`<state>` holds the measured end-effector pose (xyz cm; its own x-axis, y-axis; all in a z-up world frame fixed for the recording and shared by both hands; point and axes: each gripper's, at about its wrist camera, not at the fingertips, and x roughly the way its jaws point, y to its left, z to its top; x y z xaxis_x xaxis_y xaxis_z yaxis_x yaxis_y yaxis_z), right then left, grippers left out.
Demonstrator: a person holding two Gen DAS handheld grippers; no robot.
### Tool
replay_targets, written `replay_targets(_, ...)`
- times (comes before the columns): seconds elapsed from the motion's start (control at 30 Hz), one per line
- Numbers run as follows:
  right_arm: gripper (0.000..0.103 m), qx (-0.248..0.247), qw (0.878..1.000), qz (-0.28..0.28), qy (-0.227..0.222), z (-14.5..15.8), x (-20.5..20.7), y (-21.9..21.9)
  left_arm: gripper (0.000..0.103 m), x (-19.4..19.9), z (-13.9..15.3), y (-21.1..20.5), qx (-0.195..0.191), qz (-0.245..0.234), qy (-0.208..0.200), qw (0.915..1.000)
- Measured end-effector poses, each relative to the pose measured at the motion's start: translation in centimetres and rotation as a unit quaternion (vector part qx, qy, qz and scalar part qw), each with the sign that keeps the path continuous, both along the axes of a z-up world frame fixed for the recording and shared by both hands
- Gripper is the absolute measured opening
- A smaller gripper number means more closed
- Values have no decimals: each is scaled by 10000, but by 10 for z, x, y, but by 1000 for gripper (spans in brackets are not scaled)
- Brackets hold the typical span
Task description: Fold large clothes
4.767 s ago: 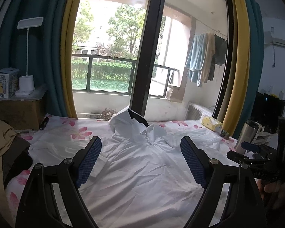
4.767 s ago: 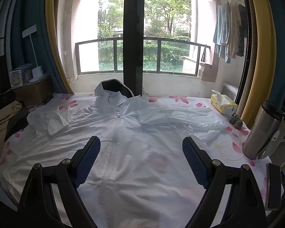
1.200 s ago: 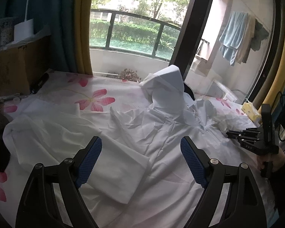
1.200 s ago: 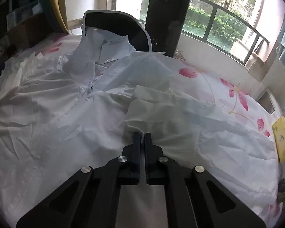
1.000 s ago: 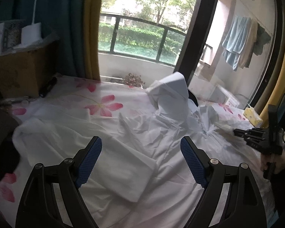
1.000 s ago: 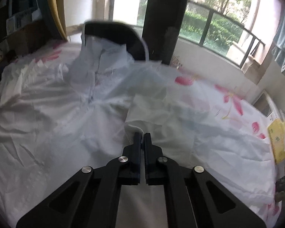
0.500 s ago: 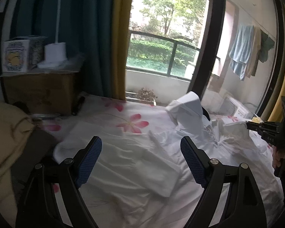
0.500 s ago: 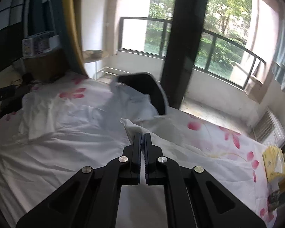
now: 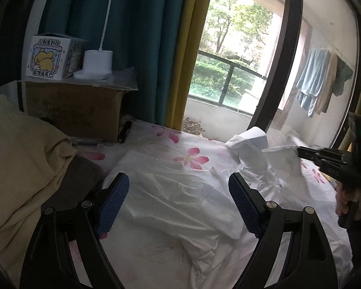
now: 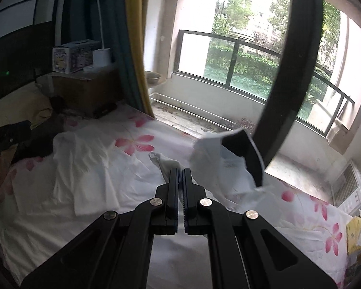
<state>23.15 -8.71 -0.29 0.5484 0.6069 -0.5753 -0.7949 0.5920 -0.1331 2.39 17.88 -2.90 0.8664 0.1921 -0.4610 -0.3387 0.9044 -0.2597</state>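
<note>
L gripper open, R gripper pinching cloth.
L gripper [image 9: 178, 204] is hovering w/ jaws spread wide, nothing btwn them; R gripper [image 10: 180, 175] is holding jaws closed on white garment [image 10: 166, 162], a hand [image 9: 349, 200] gripping its handle.

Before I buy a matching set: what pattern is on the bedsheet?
White bedsheet printed with pink flowers, clearest in the left wrist view.

Shirt [image 9: 180, 200]: thin white cloth, matt, creased. Sheet [image 9: 190, 156]: smooth printed cloth. Left gripper [image 9: 178, 200]: matt black plastic, blue textured pads [image 9: 112, 204], metal screws. Box [image 9: 74, 110]: dull brown cardboard. Lamp [image 9: 97, 63]: smooth white plastic.
</note>
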Motion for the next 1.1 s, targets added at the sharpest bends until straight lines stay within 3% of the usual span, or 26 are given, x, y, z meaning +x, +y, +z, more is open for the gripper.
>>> replay_targets(0.37,3,-119,9997,-35,213,-19,0,58,87,-3,-7,18,-83,-149,40,9998)
replay_targets(0.73,4,-403,9938,-381,959,-70,20,70,87,9,-23,23,-235,-239,205,9992)
replay_targets(0.83,5,-506,9915,-250,1170,-74,16,74,87,11,-25,22,-259,-271,224,9990)
replay_targets(0.9,12,-582,9902,-210,1254,-78,12,75,87,11,-24,21,-286,-280,213,9990)
replay_targets(1.0,40,-560,9874,-201,1463,-82,6,72,87,12,-24,19,-321,-291,253,9987)
replay_targets(1.1,41,-498,9859,-157,1590,-83,-3,69,87,13,-24,18,-305,-302,281,9987)
